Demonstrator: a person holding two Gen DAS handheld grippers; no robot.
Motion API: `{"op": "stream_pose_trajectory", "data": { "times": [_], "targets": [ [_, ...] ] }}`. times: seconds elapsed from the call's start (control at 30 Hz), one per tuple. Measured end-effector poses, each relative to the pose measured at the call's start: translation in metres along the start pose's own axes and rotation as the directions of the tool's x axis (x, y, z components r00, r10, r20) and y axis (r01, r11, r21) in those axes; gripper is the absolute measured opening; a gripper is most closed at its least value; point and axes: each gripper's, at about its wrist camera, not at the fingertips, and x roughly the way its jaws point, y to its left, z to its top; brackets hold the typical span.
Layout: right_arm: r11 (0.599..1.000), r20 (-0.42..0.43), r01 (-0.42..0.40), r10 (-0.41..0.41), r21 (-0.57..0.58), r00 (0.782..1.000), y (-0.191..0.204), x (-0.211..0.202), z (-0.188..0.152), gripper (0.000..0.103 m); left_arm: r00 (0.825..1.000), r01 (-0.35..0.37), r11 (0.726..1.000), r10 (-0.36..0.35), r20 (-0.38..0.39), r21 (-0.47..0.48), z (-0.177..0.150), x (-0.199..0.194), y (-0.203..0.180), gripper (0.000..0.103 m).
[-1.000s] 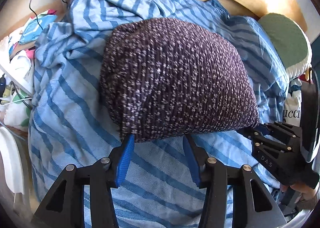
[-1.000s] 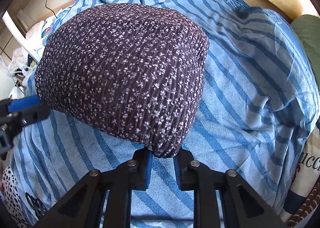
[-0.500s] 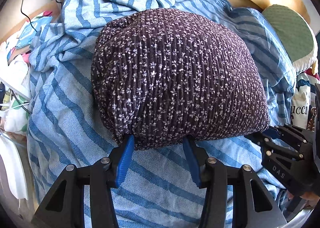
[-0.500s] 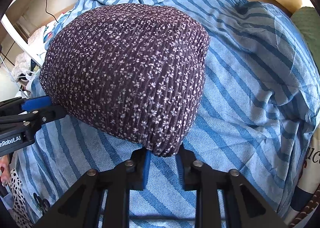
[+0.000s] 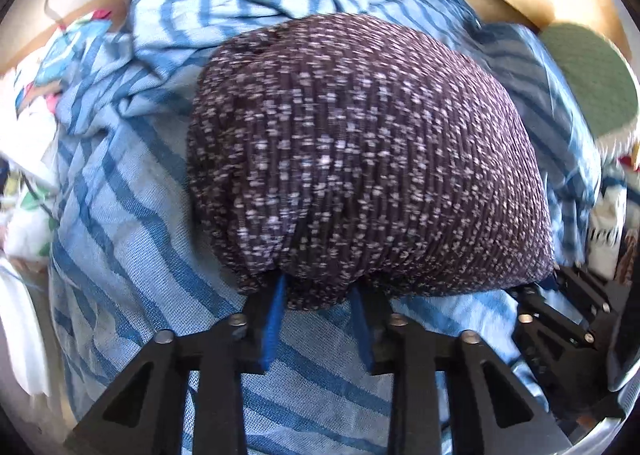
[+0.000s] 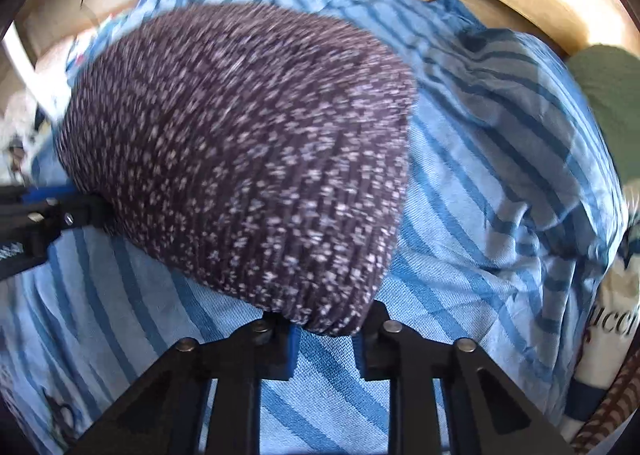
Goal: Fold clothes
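Purple floral garment (image 5: 360,151), both closing claws gripping its near edge

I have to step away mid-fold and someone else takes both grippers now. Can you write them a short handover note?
Left gripper: jaws closing on the near left edge of the dark floral garment; fabric is between the pads.
Right gripper: jaws closing on the near right corner of the same garment.
The garment lies bunched in a mound on the blue striped cloth, with a green cushion off to the right.
Done: both near corners are taken up.
Left: the garment is not yet a flat, neat fold; probably carry the near edge over, smooth it and let go.
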Motion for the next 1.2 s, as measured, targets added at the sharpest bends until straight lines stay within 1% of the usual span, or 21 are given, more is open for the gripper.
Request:
{"op": "stream_pose_trajectory", "data": {
  "times": [0.2,0.23,0.27,0.3,0.33,0.37,0.43,0.47,0.5,0.57,0.63,0.67,0.7,0.77,0.83,0.9,0.93,0.97,1.1,1.17,1.2],
  "targets": [
    [0.99,0.024,0.104,-0.102,-0.096,0.994,0.014,-0.016,0.002,0.018,0.999,0.045,0.998,-0.046,-0.004,-0.048,0.009,-0.004,0.018,0.018],
    [0.988,0.017,0.118,-0.116,-0.098,0.993,0.013,-0.017,0.001,0.014,0.999,0.053,0.996,-0.054,-0.009,-0.065,0.008,-0.003,0.021,0.016],
    [0.986,0.008,0.138,-0.138,-0.091,0.99,0.009,-0.018,-0.005,0.011,0.998,0.056,0.995,-0.057,-0.01,-0.083,0.007,-0.003,0.027,0.015],
    [0.985,0.005,0.162,-0.162,-0.055,0.987,-0.002,-0.019,-0.009,0.0,0.999,0.035,0.995,-0.036,-0.01,-0.091,0.007,-0.002,0.029,0.015],
    [0.982,0.003,0.186,-0.186,-0.012,0.983,-0.016,-0.021,-0.012,0.001,0.999,0.023,0.995,-0.026,-0.019,-0.102,0.007,0.001,0.031,0.015],
    [0.977,0.0,0.21,-0.21,0.03,0.978,-0.029,-0.022,-0.016,0.001,0.999,0.039,0.991,-0.043,-0.027,-0.13,0.006,0.003,0.034,0.013],
    [0.992,-0.01,0.076,-0.076,0.104,0.997,-0.042,-0.032,-0.019,0.001,0.998,0.06,0.984,-0.064,-0.019,-0.167,0.005,0.006,0.036,0.013],
    [0.99,-0.012,0.0,0.002,0.141,1.0,-0.048,-0.037,-0.02,0.001,0.998,0.063,0.983,-0.067,-0.02,-0.175,0.004,0.006,0.036,0.013],
    [0.988,-0.011,-0.034,0.036,0.149,0.999,-0.045,-0.04,-0.022,0.002,0.997,0.066,0.981,-0.071,-0.022,-0.182,0.004,0.005,0.036,0.013],
    [0.979,0.012,-0.106,0.105,0.172,0.994,-0.038,-0.049,-0.025,0.003,0.995,0.09,0.976,-0.099,-0.032,-0.199,0.004,0.003,0.04,0.013],
    [0.952,0.069,-0.212,0.202,0.221,0.977,-0.035,-0.06,-0.025,0.006,0.987,0.139,0.96,-0.153,-0.039,-0.244,-0.001,-0.001,0.049,0.013],
    [0.944,0.094,-0.243,0.227,0.223,0.969,-0.029,-0.064,-0.022,0.007,0.986,0.145,0.953,-0.162,-0.045,-0.265,-0.004,-0.003,0.052,0.013],
    [0.947,0.103,-0.247,0.23,0.205,0.968,-0.021,-0.066,-0.016,0.008,0.985,0.145,0.948,-0.166,-0.053,-0.284,-0.007,-0.006,0.055,0.013],
    [0.958,0.112,-0.236,0.219,0.162,0.969,-0.006,-0.069,-0.004,0.011,0.991,0.111,0.962,-0.127,-0.048,-0.251,-0.006,-0.018,0.051,0.013],
    [0.959,0.112,-0.231,0.215,0.162,0.97,0.001,-0.047,0.019,0.019,0.996,0.072,0.975,-0.081,-0.039,-0.209,-0.004,-0.03,0.045,0.015],
    [0.951,0.108,-0.242,0.225,0.19,0.968,0.002,-0.02,0.039,0.022,0.997,0.063,0.989,-0.067,-0.025,-0.137,-0.001,-0.044,0.033,0.031],
    [0.949,0.09,-0.239,0.225,0.204,0.97,0.002,-0.003,0.045,0.021,0.997,0.071,0.991,-0.072,-0.007,-0.116,0.002,-0.052,0.029,0.043],
    [0.949,0.064,-0.226,0.217,0.221,0.974,0.002,0.01,0.047,0.021,0.996,0.093,0.989,-0.091,0.016,-0.113,0.004,-0.059,0.027,0.047],
    [0.941,0.038,-0.236,0.234,0.242,0.972,0.0,0.018,0.045,0.021,0.977,0.21,0.965,-0.201,0.076,-0.155,0.027,-0.081,0.024,0.047],
    [0.924,0.04,-0.261,0.26,0.281,0.965,-0.007,0.015,0.043,0.024,0.964,0.261,0.947,-0.245,0.104,-0.187,0.038,-0.082,0.018,0.047],
    [0.903,0.048,-0.282,0.282,0.323,0.958,-0.013,0.013,0.042,0.027,0.958,0.282,0.937,-0.263,0.116,-0.205,0.044,-0.083,0.017,0.047]
  ]
}}
